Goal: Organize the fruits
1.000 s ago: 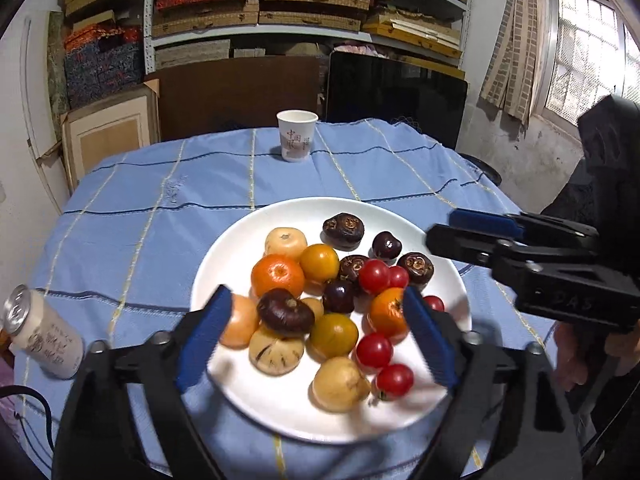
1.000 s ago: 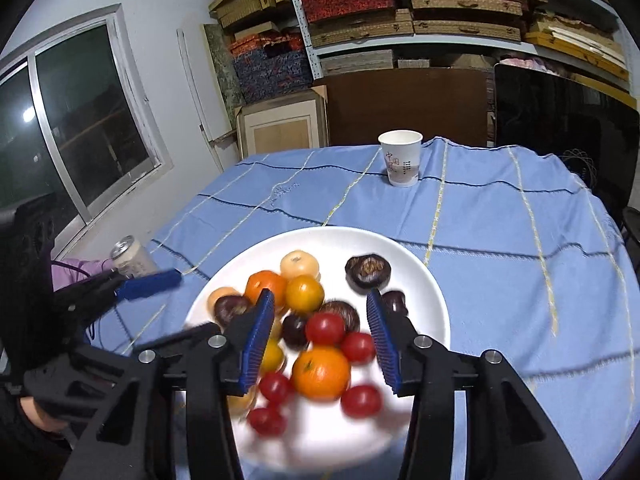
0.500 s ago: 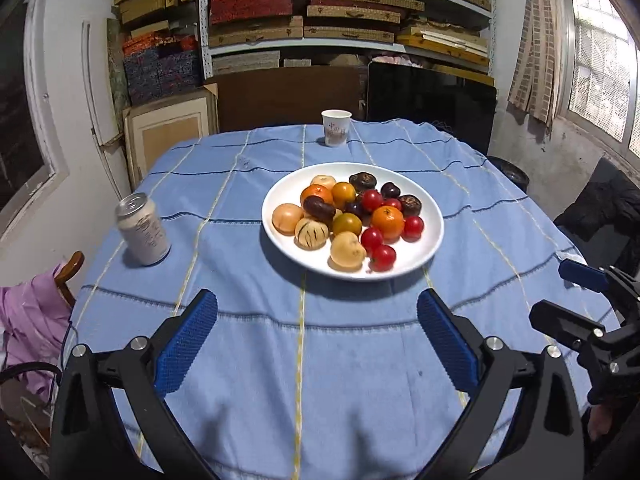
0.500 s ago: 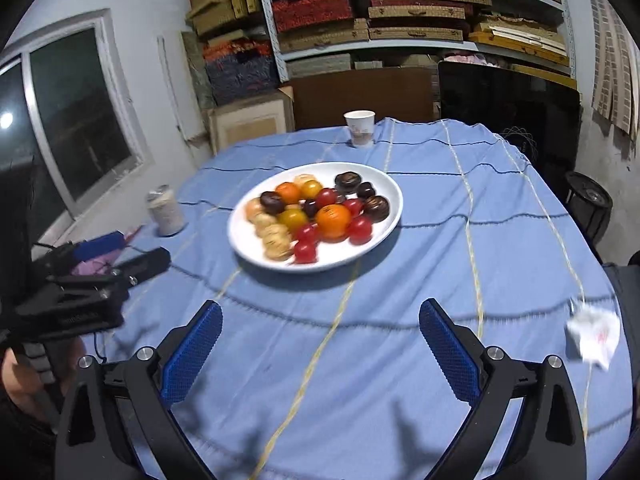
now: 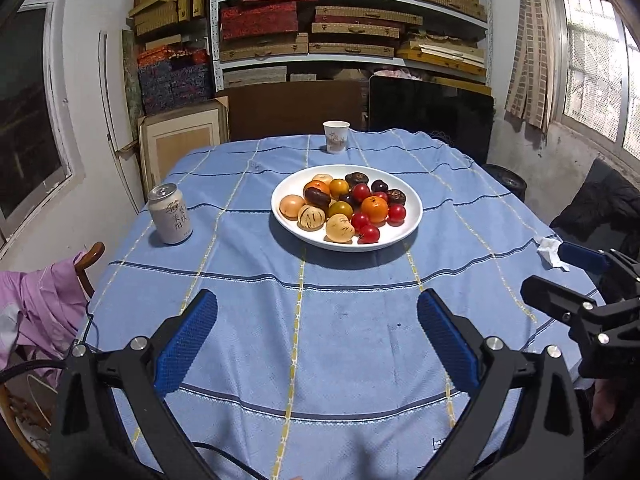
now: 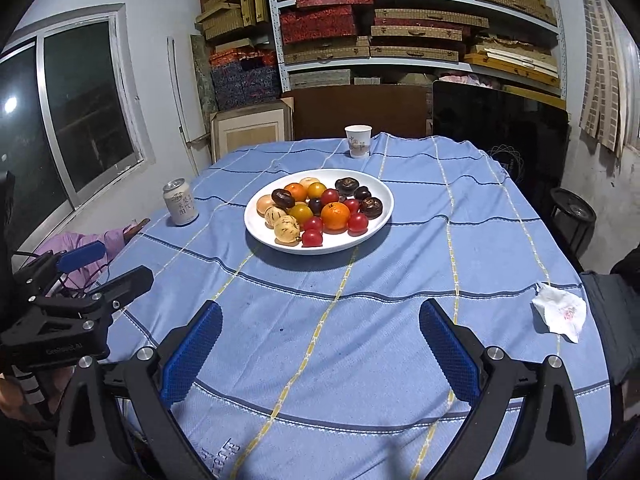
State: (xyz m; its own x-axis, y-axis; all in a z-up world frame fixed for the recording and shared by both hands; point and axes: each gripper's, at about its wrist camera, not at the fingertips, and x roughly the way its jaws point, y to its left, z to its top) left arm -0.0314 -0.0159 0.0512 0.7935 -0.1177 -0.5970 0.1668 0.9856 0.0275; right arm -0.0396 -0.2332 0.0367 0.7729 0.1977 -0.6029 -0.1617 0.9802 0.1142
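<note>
A white plate (image 5: 412, 216) (image 6: 380, 216) sits mid-table on the blue cloth. It holds several fruits: oranges (image 5: 375, 209) (image 6: 335, 216), red tomatoes (image 5: 370, 234), pale melons (image 5: 340, 229) and dark purple fruits (image 5: 317, 197). My left gripper (image 5: 316, 338) is open and empty above the near table edge, far back from the plate. My right gripper (image 6: 318, 340) is open and empty, also near the front edge. Each gripper shows at the side of the other's view: the right one (image 5: 576, 280), the left one (image 6: 100, 266).
A drink can (image 5: 170, 214) (image 6: 181, 202) stands left of the plate. A paper cup (image 5: 336, 137) (image 6: 358, 141) stands at the far edge. A crumpled tissue (image 6: 559, 313) lies at the right edge. Shelves of boxes stand behind the table.
Both grippers have pulled back from over the plate to the near table edge. The right gripper's jaws have widened. The fruits stay on the plate.
</note>
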